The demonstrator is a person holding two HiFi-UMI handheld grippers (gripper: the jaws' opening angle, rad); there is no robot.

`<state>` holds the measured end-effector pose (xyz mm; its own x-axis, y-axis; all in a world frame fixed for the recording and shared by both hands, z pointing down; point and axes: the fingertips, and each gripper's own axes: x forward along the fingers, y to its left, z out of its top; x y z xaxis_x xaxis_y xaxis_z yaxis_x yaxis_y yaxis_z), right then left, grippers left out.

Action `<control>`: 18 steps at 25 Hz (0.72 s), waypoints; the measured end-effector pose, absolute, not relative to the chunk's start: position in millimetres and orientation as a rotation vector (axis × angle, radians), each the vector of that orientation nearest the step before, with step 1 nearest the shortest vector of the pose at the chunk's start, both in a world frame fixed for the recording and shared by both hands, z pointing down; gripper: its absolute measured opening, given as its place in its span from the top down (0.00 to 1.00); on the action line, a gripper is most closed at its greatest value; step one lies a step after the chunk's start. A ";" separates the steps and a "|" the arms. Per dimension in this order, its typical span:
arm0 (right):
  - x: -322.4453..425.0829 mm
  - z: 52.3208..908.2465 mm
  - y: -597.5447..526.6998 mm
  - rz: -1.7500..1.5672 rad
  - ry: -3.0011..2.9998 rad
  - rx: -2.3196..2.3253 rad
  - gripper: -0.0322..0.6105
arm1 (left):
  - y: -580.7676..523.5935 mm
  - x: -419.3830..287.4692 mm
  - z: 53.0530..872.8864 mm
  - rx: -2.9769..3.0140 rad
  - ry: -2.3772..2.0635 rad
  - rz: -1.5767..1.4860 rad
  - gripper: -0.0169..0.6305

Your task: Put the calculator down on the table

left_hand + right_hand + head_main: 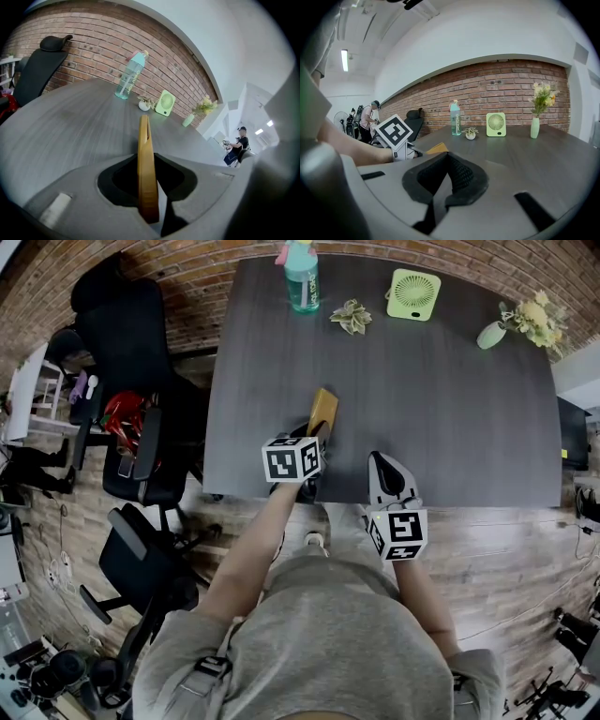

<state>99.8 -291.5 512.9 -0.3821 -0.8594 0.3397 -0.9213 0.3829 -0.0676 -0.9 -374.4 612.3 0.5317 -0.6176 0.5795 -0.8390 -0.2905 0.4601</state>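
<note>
A thin yellow calculator stands on edge between the jaws of my left gripper, low over the dark grey table near its front edge. In the left gripper view the calculator runs straight out from the left gripper, which is shut on its near end. I cannot tell whether it touches the tabletop. My right gripper rests at the table's front edge, to the right of the left one. The right gripper is shut with nothing in it, and its view shows the calculator at the left.
Along the table's far edge stand a teal bottle, a small potted plant, a green desk fan and a vase of flowers. Black office chairs crowd the left side. A brick wall lies behind.
</note>
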 end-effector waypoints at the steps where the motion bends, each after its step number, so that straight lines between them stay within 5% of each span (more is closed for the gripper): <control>1: 100.0 513.0 -291.4 0.360 -2.395 1.579 0.95 | -374.7 -2.2 613.1 2.017 -1.182 0.379 0.84; 18: 99.5 511.9 -291.0 0.354 -2.397 1.572 0.95 | -377.9 -14.8 617.9 2.053 -1.232 0.478 0.75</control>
